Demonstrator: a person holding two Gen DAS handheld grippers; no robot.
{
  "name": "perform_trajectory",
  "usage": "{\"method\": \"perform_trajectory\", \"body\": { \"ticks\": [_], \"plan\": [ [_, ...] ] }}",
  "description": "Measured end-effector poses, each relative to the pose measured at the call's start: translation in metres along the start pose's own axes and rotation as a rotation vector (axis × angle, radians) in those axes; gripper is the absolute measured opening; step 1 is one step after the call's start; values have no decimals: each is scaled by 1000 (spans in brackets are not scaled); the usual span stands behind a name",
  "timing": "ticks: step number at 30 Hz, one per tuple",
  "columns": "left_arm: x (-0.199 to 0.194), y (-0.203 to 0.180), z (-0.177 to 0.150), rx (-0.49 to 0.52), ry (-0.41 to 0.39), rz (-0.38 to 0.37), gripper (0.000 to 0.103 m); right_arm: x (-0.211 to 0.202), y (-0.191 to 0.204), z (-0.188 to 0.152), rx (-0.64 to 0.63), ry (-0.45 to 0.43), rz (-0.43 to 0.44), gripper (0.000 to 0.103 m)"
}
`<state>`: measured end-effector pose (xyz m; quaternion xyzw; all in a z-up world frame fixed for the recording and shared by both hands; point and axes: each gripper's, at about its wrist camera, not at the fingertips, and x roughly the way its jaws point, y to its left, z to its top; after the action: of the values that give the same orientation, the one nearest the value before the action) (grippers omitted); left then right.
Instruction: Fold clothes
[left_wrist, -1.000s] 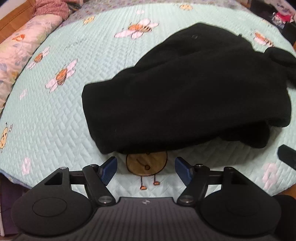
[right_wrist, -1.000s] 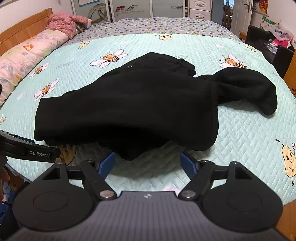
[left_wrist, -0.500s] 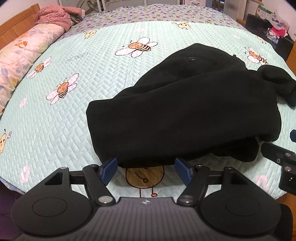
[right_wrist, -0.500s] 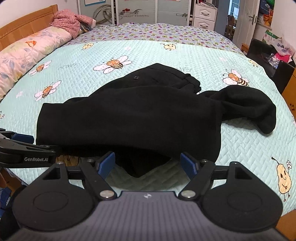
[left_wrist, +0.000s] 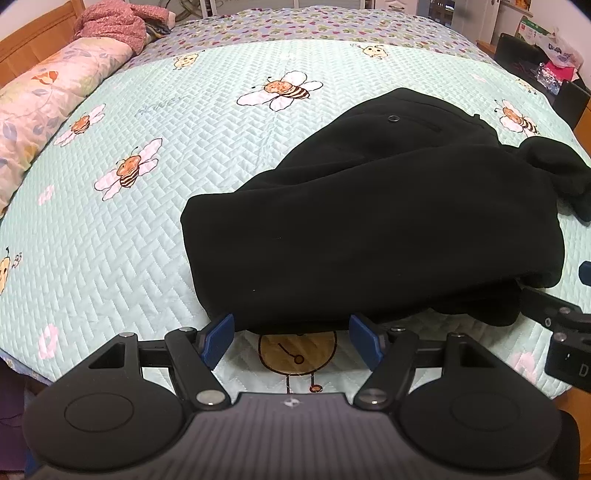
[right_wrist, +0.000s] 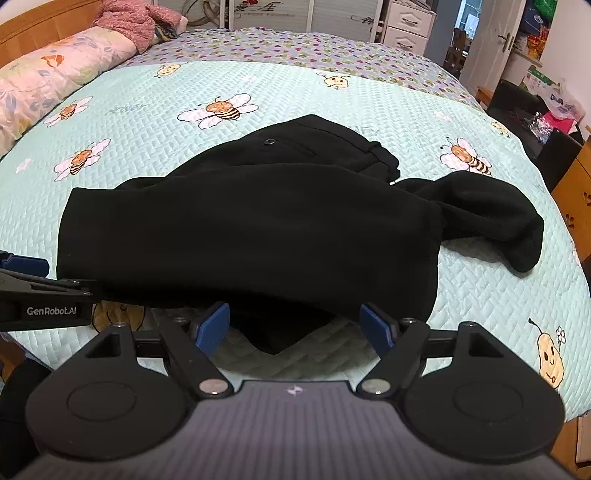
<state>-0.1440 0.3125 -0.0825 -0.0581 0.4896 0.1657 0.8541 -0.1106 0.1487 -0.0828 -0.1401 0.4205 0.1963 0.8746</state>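
Black trousers (left_wrist: 369, 229) (right_wrist: 258, 229) lie folded over on the mint bee-print bedspread (left_wrist: 147, 155) (right_wrist: 147, 99), with a button on the upper layer and a loose end trailing to the right (right_wrist: 498, 221). My left gripper (left_wrist: 291, 338) is open, its blue pads just short of the near hem, nothing between them. My right gripper (right_wrist: 299, 326) is open too, hovering above a dark corner that sticks out under the fold. Each gripper shows at the edge of the other's view: the right gripper's arm (left_wrist: 554, 314), the left gripper's arm (right_wrist: 40, 291).
A floral pillow (right_wrist: 48, 70) and a pink garment (right_wrist: 129, 18) lie at the headboard, back left. Drawers and a door stand behind the bed (right_wrist: 406, 26). A dark chair with bags (right_wrist: 535, 114) is at the right. The bed's near edge runs just below both grippers.
Both cameras have pulled back and tilted up a little, so the trousers sit lower and more of the room shows. Both grippers stayed open; the trousers have not moved.
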Motion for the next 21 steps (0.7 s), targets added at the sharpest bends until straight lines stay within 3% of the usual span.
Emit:
{"method": "perform_trajectory", "body": {
  "ticks": [7, 10, 16, 19, 21],
  "plan": [
    [0, 2, 0, -15, 5, -6, 72, 0, 0, 2, -3, -2, 4, 78],
    [-3, 14, 1, -58, -10, -65, 72, 1, -7, 2, 21, -3, 26, 78],
    [-12, 62, -13, -201, -142, -201, 72, 3, -75, -12, 281, -69, 132, 79],
    [-9, 76, -19, -213, -166, -172, 72, 9, -109, -21, 429, -94, 154, 79],
    [-5, 78, -19, -185, -173, -130, 72, 12, -119, -22, 456, -126, 144, 79]
  ]
}}
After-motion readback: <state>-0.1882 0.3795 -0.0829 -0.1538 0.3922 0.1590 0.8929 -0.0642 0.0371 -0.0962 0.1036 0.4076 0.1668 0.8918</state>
